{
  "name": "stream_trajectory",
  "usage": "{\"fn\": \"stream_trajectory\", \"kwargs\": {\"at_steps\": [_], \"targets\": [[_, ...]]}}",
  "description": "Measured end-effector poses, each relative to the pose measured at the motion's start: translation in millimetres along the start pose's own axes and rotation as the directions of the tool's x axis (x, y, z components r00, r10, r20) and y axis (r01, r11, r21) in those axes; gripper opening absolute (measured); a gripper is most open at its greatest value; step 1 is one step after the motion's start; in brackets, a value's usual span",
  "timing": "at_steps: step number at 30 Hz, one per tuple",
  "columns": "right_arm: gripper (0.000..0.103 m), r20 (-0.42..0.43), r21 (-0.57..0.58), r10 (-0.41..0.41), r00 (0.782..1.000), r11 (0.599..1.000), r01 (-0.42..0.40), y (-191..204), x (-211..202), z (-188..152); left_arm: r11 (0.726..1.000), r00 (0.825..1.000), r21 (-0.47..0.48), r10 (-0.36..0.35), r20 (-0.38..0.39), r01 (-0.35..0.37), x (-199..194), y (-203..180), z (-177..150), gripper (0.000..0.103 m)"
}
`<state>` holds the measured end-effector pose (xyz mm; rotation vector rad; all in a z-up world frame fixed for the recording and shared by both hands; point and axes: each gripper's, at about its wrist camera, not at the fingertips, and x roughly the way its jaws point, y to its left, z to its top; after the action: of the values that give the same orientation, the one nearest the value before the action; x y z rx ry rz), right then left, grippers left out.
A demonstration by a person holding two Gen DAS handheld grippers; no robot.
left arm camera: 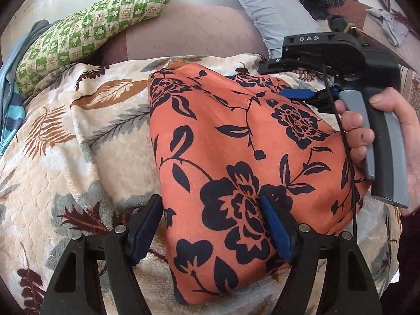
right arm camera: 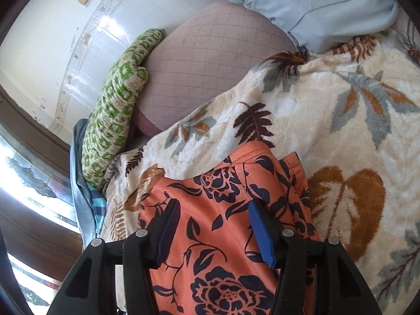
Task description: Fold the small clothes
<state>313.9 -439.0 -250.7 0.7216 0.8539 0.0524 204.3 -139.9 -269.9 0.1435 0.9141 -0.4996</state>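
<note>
- Now the orange floral garment (left arm camera: 236, 141) lies on the leaf-patterned blanket (left arm camera: 78, 136), already doubled into a compact shape with rounded edges; its long axis runs from about 11 o'clock to 5 o'clock in the left wrist view.
- From the left gripper (left arm camera: 211, 225) the garment lies straight ahead, toward 12 o'clock. Its jaws stand wide: the right pad is over the cloth and the left pad is off the edge, above the blanket, so the near left edge of the garment passes between them. Nothing is pinched.
- The right gripper (right arm camera: 214, 231) is above the far part of the garment, where a hemmed edge (right arm camera: 262, 155) points toward 12 o'clock. Its jaws stand half apart over the cloth and I see no fold of cloth caught between the pads.
- I judge the left gripper is the nearer one to an edge, so the next fold probably begins from that side.
- The cloth looks thin, smooth and slippery, with dark blue flowers on orange. The blanket is thick, fluffy and cream, with brown and grey leaves.
- Farther out, at about 10 o'clock, a green checked pillow (left arm camera: 86, 29) lies beside a quilted mauve cushion (left arm camera: 191, 29), and a pale blue pillow (left arm camera: 265, 8) is at 1 o'clock.
</note>
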Motion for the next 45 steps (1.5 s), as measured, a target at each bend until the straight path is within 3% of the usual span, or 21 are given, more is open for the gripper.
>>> {"fn": "stream_trajectory", "kwargs": {"at_steps": [3,5,7,10,13,20,29,34,40,45], "targets": [[0.055,-0.025,0.065,-0.048,0.999,0.997,0.05,-19,14,5,0.999,1.0,0.039,0.021,0.011,-0.021,-2,-5,0,0.078],[0.044,0.0,0.095,-0.08,0.997,0.992,0.08,-29,11,7,0.998,0.999,0.053,0.032,0.016,-0.033,-3,-8,0,0.078],[0.036,0.031,0.077,-0.174,0.984,0.982,0.171,-34,5,7,0.997,0.999,0.061,0.04,0.016,-0.041,-3,-10,0,0.078],[0.036,0.012,0.073,-0.178,0.984,0.982,0.176,-41,6,3,0.996,0.999,0.067,0.049,0.018,-0.05,-3,-11,0,0.078],[0.037,0.008,-0.008,-0.239,0.971,0.971,0.239,-26,2,-4,0.997,0.998,0.063,0.052,0.018,-0.053,-4,-9,0,0.079],[0.038,0.037,-0.091,-0.208,0.977,0.973,0.21,3,-39,-36,0.997,0.998,0.046,0.056,0.005,-0.056,-6,-9,3,0.08],[0.038,0.016,-0.108,-0.221,0.975,0.969,0.222,4,-76,-85,0.997,0.998,0.041,0.06,0.008,-0.06,-16,-6,5,0.082],[0.039,-0.011,-0.104,-0.258,0.966,0.961,0.256,-8,-78,-107,0.995,0.996,0.047,0.082,0.017,-0.083,-18,-5,3,0.086],[0.049,-0.057,-0.016,-0.232,0.971,0.973,0.232,-33,-67,-111,0.993,0.994,0.059,0.103,0.019,-0.104,-11,-3,-1,0.094],[0.054,-0.052,-0.033,-0.231,0.972,0.973,0.23,-33,-62,-111,0.992,0.994,0.059,0.105,0.039,-0.107,-19,-2,3,0.094]]}}
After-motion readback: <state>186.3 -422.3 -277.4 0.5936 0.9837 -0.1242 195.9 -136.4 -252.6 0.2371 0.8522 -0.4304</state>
